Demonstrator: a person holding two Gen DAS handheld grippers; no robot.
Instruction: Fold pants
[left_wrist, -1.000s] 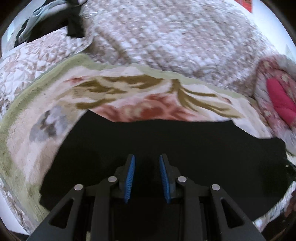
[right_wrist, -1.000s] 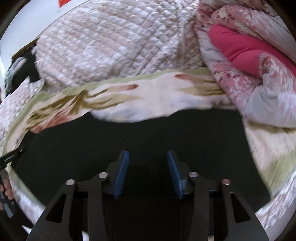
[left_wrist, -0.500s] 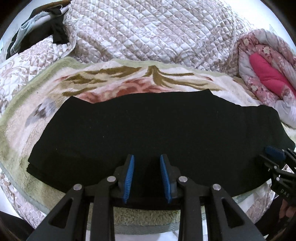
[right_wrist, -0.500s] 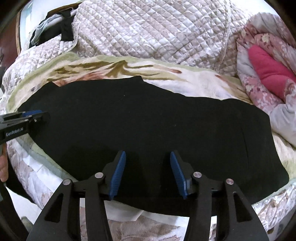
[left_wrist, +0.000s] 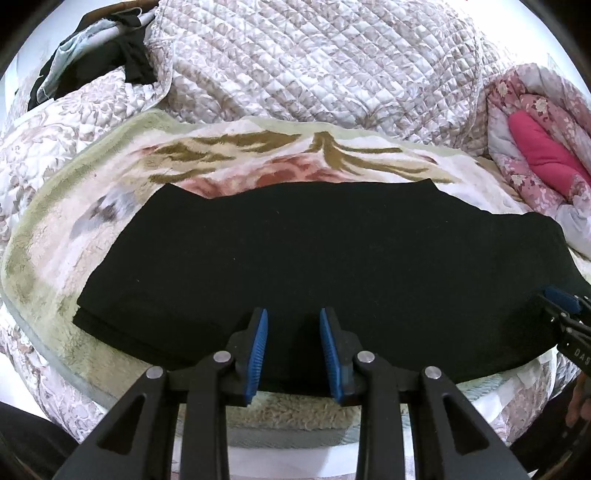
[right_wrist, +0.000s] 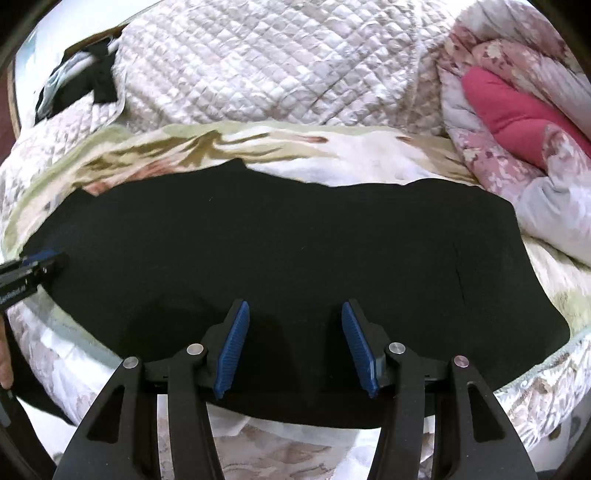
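Nearest, the left gripper (left_wrist: 291, 325) and the right gripper (right_wrist: 293, 317) both stand released over the near edge of the black pants (left_wrist: 314, 258), grasping nothing; the right jaws have just been opening. The pants lie flat across the floral blanket (left_wrist: 110, 192), with a quilted cover (left_wrist: 314, 62) behind it.

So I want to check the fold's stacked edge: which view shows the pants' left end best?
The left wrist view: the pants show layered edges at their left end. The right wrist view hides that end behind the left gripper.

Both grippers share black triangular-cutout frames, silver screws, and fingers (left_wrist: 258, 350) faced with ribbed blue pads (right_wrist: 232, 350).
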